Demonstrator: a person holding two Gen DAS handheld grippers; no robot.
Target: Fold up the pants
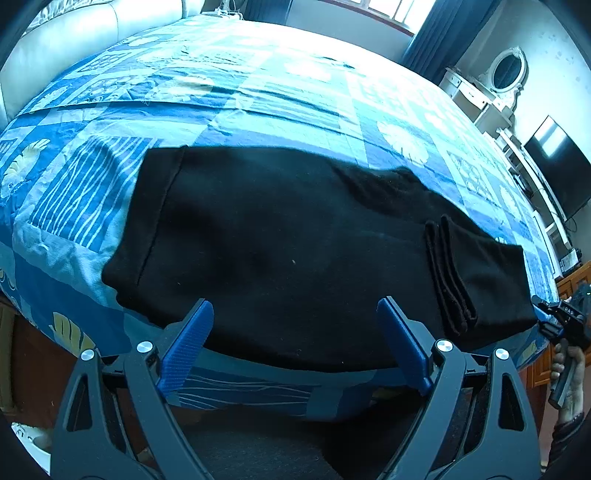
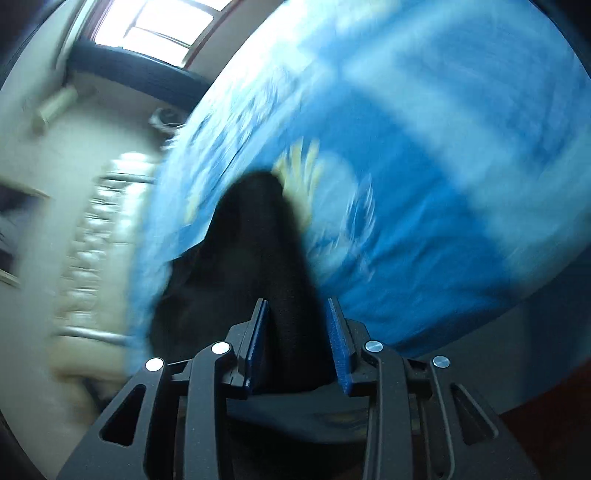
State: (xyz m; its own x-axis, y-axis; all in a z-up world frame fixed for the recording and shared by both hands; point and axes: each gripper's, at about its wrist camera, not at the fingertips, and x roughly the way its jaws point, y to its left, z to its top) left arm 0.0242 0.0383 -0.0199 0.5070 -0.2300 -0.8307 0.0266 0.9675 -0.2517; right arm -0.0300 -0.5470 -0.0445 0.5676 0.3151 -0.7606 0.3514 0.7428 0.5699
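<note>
Black pants (image 1: 295,243) lie folded lengthwise across the near side of the bed, waistband at the left, cuffs folded over at the right. My left gripper (image 1: 295,332) is open and empty, its blue pads spread wide just in front of the pants' near edge. My right gripper (image 2: 297,332) has its blue pads around a bunch of the black pants fabric (image 2: 266,251); that view is blurred by motion. The right gripper also shows in the left wrist view (image 1: 565,317) at the pants' right end.
The bed carries a blue patterned sheet (image 1: 258,85). A white headboard (image 1: 74,33) is at the far left. A white dresser with an oval mirror (image 1: 506,70) and a dark TV (image 1: 557,166) stand on the right.
</note>
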